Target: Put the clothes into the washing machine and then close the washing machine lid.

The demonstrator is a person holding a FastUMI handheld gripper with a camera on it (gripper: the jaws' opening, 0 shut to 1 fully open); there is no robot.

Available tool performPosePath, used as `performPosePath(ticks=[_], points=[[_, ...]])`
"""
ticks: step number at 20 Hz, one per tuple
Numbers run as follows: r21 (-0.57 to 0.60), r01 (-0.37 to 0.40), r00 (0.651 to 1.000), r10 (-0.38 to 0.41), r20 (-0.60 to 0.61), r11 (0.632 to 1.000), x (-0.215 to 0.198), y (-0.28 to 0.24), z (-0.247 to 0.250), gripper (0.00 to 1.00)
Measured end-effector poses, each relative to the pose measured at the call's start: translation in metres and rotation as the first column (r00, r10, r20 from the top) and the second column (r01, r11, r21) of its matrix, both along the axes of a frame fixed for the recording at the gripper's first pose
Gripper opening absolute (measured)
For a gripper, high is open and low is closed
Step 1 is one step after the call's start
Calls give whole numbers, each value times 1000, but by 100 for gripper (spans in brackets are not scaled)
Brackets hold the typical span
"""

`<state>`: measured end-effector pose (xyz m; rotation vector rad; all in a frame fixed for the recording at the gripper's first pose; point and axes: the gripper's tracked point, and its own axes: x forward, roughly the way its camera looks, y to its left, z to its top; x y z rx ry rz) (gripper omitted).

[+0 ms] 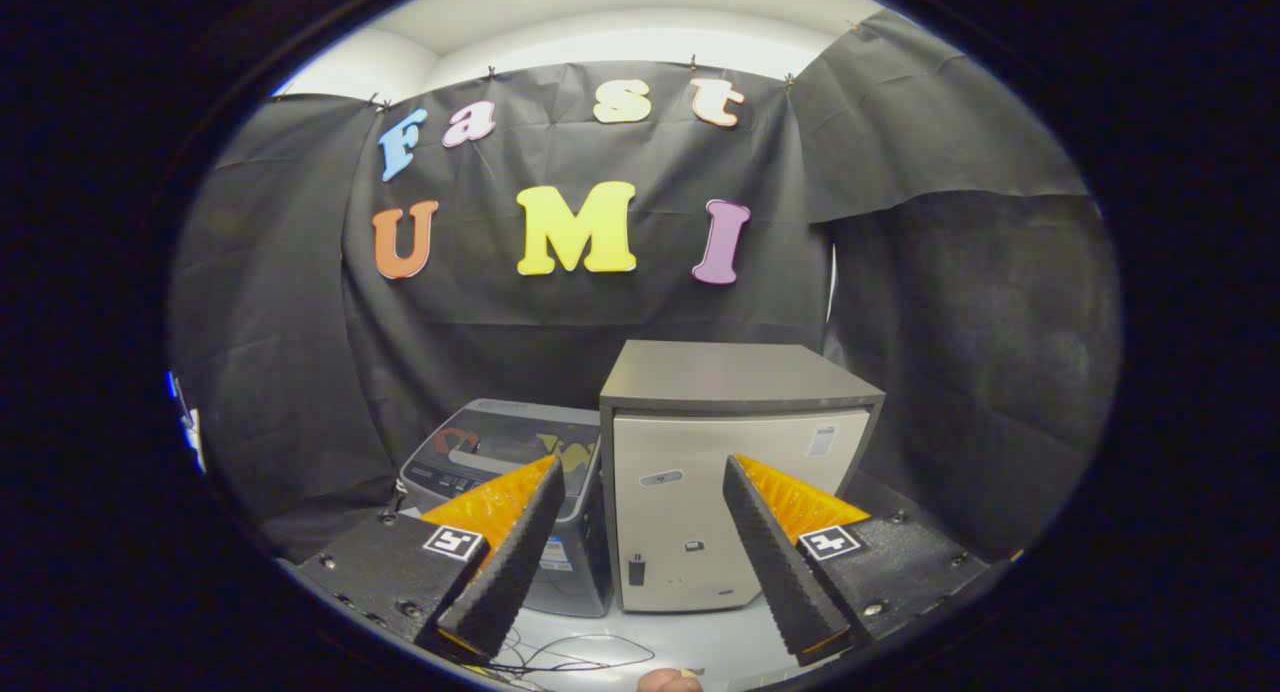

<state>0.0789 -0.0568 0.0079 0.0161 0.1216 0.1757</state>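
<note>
A small grey top-loading washing machine (500,452) stands on the floor beyond my left finger. Its glossy lid lies flat and shut, with a control strip along the near edge. My gripper (640,472) is open, held well back from the machine, with nothing between its fingers. The left finger (515,562) covers the machine's front right corner. I see no clothes here.
A taller cabinet (735,472) with a dark top and a pale front door stands right beside the washing machine, beyond the gap between my fingers. Thin cables (570,657) lie on the white floor just ahead of the fingers. Black cloth walls close the booth behind and right.
</note>
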Motion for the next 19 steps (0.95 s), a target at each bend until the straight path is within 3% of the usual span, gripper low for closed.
performPosePath(ticks=[19], points=[[-2,-1,1000,1,-11,1000,7,9,0,100]])
